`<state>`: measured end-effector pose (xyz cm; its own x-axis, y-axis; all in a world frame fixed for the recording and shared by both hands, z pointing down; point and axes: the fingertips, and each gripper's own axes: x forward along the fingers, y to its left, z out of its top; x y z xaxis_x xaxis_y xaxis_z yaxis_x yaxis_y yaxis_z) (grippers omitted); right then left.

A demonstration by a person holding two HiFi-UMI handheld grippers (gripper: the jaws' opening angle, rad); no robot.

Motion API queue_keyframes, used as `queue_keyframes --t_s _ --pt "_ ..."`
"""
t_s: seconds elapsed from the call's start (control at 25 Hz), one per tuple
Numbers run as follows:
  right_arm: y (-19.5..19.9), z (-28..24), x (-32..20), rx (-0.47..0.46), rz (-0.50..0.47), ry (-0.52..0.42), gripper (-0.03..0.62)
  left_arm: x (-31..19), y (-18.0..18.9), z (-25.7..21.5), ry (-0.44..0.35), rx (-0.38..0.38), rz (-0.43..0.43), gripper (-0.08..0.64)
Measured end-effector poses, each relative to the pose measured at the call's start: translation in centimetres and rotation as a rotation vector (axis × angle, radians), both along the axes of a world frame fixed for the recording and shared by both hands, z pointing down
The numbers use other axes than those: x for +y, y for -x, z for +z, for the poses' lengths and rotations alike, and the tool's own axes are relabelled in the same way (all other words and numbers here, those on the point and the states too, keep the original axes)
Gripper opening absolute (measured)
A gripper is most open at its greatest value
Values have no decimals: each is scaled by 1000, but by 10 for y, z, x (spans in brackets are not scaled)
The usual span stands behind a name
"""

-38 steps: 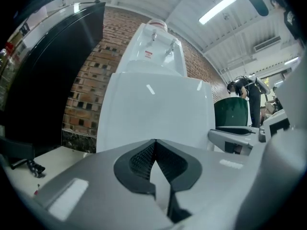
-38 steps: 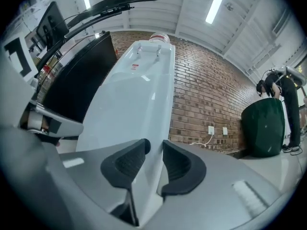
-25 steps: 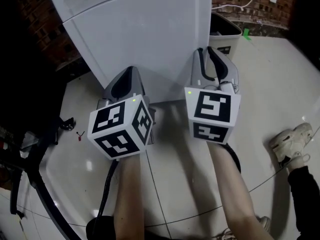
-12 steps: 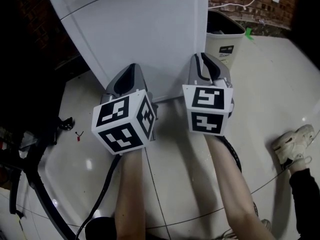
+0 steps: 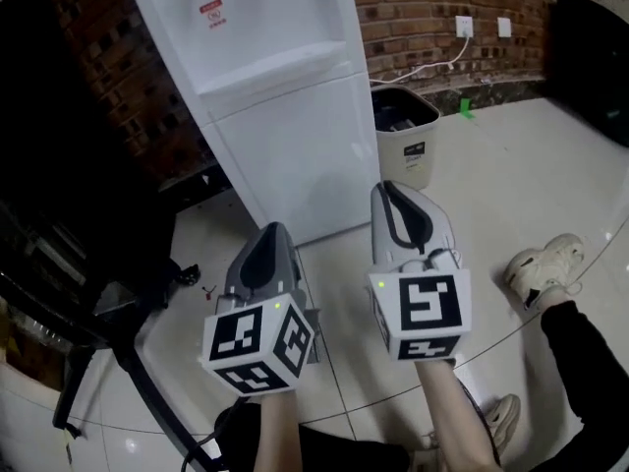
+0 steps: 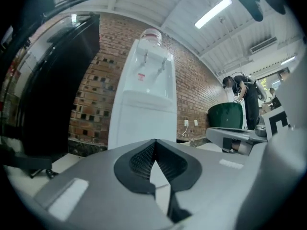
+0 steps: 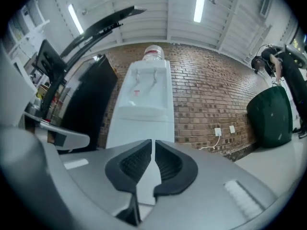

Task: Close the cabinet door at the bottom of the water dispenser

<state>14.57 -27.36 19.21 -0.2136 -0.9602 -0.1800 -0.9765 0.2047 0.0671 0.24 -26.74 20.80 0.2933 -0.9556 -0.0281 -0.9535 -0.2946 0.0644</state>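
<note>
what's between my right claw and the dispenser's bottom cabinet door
Nothing: in the right gripper view the cabinet door stands unobstructed beyond the right claw, and the head view shows only bare floor there. Its jaws, just closing, are empty.

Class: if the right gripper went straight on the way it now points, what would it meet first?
Probably the cabinet door of the water dispenser, though depth is unclear. On the right gripper the jaws have just been closing, nothing between them.
</note>
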Motion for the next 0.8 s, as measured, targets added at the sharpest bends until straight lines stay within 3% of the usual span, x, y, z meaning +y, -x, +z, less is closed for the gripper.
queue_keyframes --t_s 0.24,0.4,0.6,0.8 --pt "6 -27 174 -54 -100 -43 3 165 21 -45 -59 98 -38 17" --pt "6 -21 250 -187 -140 -59 2 244 21 -40 -100 126 -81 17" --pt "28 2 276 -178 -156 -2 0 277 8 -17 -71 83 -30 17" --pt "29 -6 281 -166 -153 -6 0 281 15 -22 -83 75 -49 17"
